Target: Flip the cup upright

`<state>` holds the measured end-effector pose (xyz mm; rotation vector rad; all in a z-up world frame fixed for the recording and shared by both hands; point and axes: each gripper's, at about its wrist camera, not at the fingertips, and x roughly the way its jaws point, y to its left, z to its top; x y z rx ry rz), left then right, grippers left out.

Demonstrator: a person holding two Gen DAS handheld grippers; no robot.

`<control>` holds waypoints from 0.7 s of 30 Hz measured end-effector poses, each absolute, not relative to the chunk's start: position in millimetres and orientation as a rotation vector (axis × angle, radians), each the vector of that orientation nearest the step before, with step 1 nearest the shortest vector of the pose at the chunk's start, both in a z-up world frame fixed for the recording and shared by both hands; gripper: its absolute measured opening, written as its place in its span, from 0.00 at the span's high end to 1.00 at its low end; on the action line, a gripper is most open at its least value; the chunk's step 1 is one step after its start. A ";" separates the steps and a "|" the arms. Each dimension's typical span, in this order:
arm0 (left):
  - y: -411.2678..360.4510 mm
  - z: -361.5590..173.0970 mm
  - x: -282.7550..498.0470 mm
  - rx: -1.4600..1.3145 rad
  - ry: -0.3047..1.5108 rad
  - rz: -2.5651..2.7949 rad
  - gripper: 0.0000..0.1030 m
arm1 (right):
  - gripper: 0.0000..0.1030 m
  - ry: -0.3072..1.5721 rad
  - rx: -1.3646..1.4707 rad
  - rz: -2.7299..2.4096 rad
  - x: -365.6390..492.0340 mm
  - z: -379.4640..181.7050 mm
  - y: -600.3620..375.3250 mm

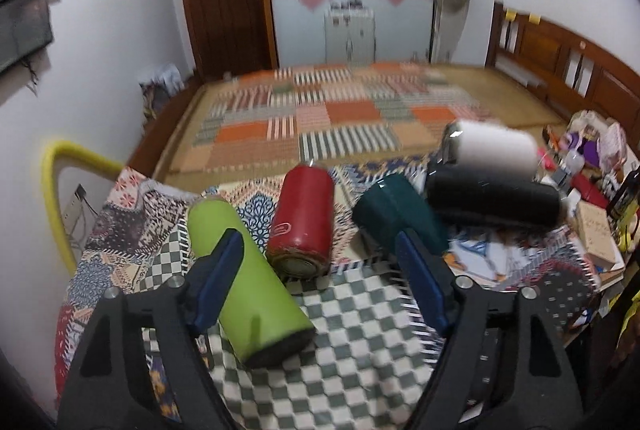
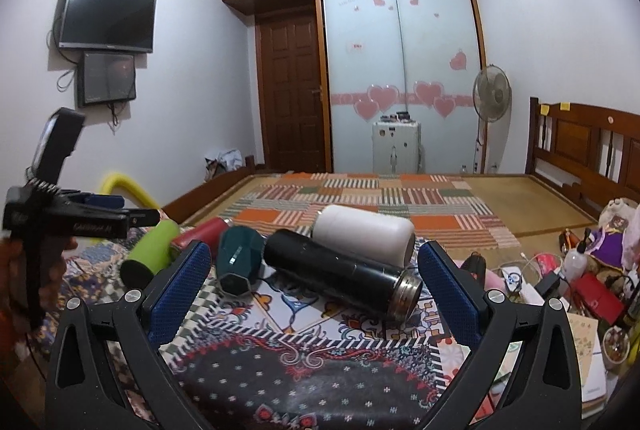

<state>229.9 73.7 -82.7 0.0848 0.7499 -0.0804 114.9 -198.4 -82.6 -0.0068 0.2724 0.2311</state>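
Several cups lie on their sides on a patterned cloth. In the left wrist view a lime green cup lies nearest, a red cup beside it, then a dark teal cup, a black flask and a white cup. My left gripper is open, its left finger against the green cup. In the right wrist view my right gripper is open above the cloth, with the black flask, the white cup and the teal cup between its fingers.
The left hand-held gripper shows at the left of the right wrist view. Clutter of boxes and bottles fills the right side. A bed lies beyond the cloth. A yellow padded rail stands left.
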 end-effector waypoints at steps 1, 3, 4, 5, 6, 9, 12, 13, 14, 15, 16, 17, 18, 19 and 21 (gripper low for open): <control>76.4 -86.5 239.2 0.085 0.774 -0.083 0.25 | 0.00 0.282 -0.007 0.229 119.4 -85.0 -198.7; 82.2 -97.7 262.3 0.088 0.833 -0.098 0.25 | 0.00 0.299 -0.006 0.227 127.7 -89.4 -198.7; 84.5 -102.9 273.6 0.093 0.861 -0.099 0.25 | 0.00 0.308 -0.006 0.227 133.5 -92.7 -198.7; 85.2 -106.7 282.8 0.101 0.888 -0.112 0.25 | 0.00 0.316 -0.007 0.225 137.4 -95.2 -199.1; 85.1 -109.6 290.6 0.108 0.912 -0.121 0.25 | 0.00 0.324 -0.008 0.223 141.9 -97.8 -199.9; 88.8 -122.5 318.7 0.110 0.993 -0.129 0.25 | 0.00 0.346 -0.009 0.217 152.6 -105.0 -201.1; 93.2 -130.9 338.9 0.088 1.063 -0.152 0.26 | 0.00 0.363 -0.009 0.214 159.6 -111.0 -203.3; 94.5 -132.5 345.3 0.088 1.076 -0.150 0.26 | 0.00 0.367 -0.009 0.213 161.6 -112.4 -203.5; 95.2 -135.2 350.9 0.087 1.091 -0.151 0.26 | 0.00 0.368 -0.010 0.212 162.1 -113.8 -203.5; 94.6 -136.3 355.1 0.083 1.106 -0.156 0.26 | 0.00 0.369 -0.011 0.211 162.4 -114.9 -203.4; 94.5 -138.8 358.5 0.079 1.121 -0.159 0.26 | 0.00 0.371 -0.011 0.210 164.1 -115.7 -202.5; 94.0 -141.4 362.4 0.075 1.140 -0.159 0.26 | 0.00 0.372 -0.010 0.209 167.5 -116.7 -200.5; 93.5 -145.4 365.4 0.072 1.163 -0.156 0.26 | 0.00 0.373 -0.009 0.210 167.5 -117.0 -199.8; 93.1 -148.5 368.1 0.071 1.184 -0.157 0.29 | 0.00 0.374 -0.009 0.209 167.8 -117.5 -199.1; 91.7 -154.3 372.5 0.060 1.219 -0.171 0.31 | 0.00 0.374 -0.011 0.208 169.3 -118.9 -199.4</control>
